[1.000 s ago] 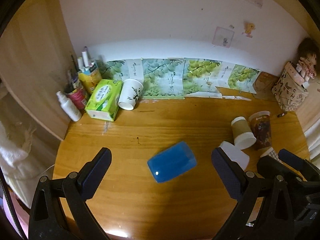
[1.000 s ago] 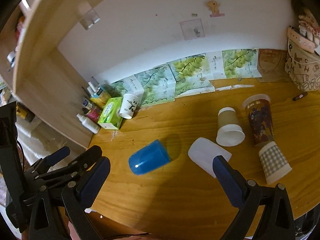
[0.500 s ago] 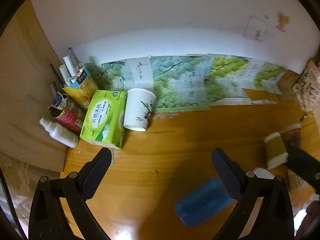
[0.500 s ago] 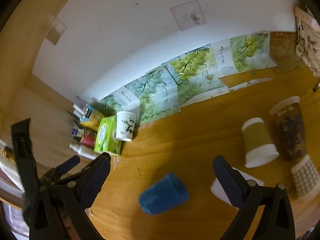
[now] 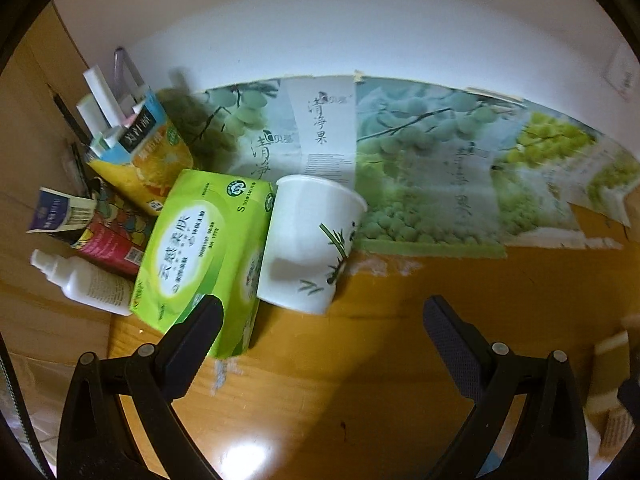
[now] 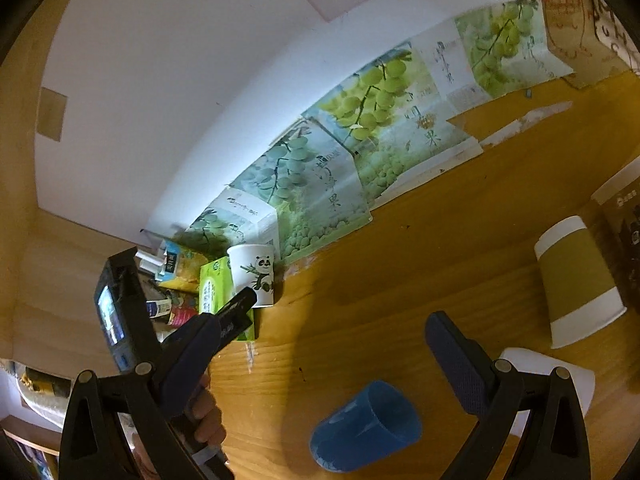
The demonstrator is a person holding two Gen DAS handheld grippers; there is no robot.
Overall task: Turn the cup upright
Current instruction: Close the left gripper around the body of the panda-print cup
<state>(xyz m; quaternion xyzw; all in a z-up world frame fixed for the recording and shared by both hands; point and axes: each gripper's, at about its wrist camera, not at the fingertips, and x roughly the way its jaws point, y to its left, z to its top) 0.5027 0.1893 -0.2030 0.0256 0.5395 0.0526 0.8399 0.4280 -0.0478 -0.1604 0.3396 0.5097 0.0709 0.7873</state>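
A white paper cup with a panda and bamboo print (image 5: 310,244) stands upside down on the wooden desk (image 5: 380,360), leaning against a green tissue pack (image 5: 202,252). My left gripper (image 5: 320,320) is open and empty, just in front of this cup, jaws wide apart. The cup also shows in the right wrist view (image 6: 256,274), with the left gripper's finger (image 6: 236,314) in front of it. My right gripper (image 6: 328,340) is open and empty, farther back over the desk. A blue cup (image 6: 366,426) lies on its side below it.
Cartons, tubes and a white spray bottle (image 5: 82,282) crowd the left corner by the wooden side wall. Grape-print paper (image 5: 424,168) lines the back wall. A brown-and-white cup (image 6: 576,280), a white cup (image 6: 576,384) and a dark printed cup stand or lie at the right.
Both grippers moved forward and left toward the panda cup. The cup now looms large in the left wrist view, and the blue cup has dropped out of that view.
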